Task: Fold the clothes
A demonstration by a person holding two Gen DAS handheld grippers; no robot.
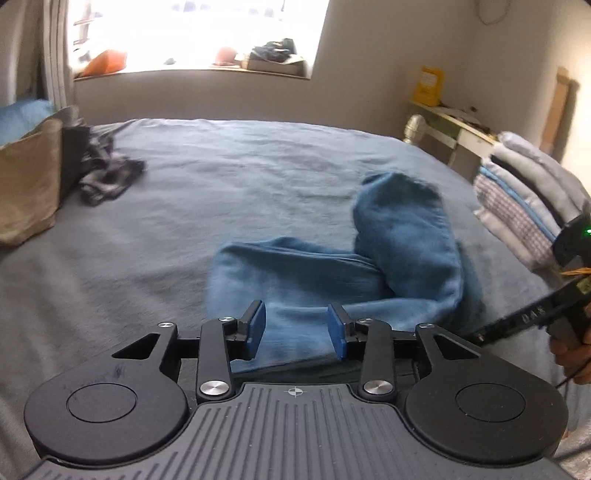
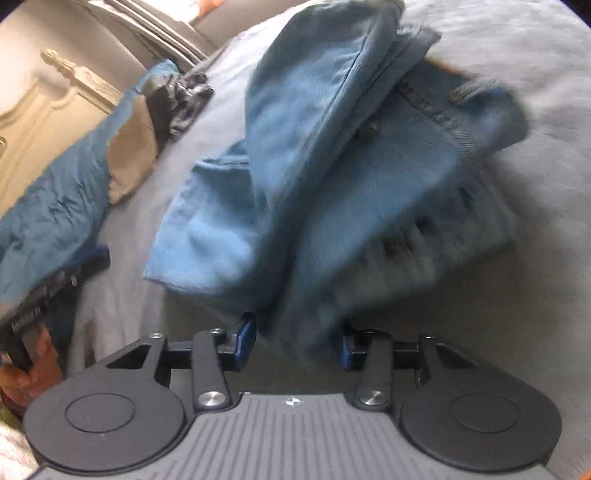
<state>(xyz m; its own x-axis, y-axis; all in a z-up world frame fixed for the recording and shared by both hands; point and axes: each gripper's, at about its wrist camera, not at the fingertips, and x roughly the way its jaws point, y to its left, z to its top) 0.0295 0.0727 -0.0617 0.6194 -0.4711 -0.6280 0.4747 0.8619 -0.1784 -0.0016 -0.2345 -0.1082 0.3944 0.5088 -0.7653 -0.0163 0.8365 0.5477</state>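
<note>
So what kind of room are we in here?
Most likely a bedroom: a wide bed with a grey-blue cover, a blue pillow near the window, and a stack of folded clothes beside the blue denim jeans.

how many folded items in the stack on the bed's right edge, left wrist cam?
5 layers show in the stack: a white one at the bottom, a checked one, a light blue one, then two grey ones on top. Its right side is cut off behind the right tool, so more may be hidden.

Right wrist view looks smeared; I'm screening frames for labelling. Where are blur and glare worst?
Right wrist view: motion blur smears the blue denim jeans, worst near the right gripper. Left wrist view: sharper, but the bright window is blown out; fisheye bends the grey bedsheet.
</note>
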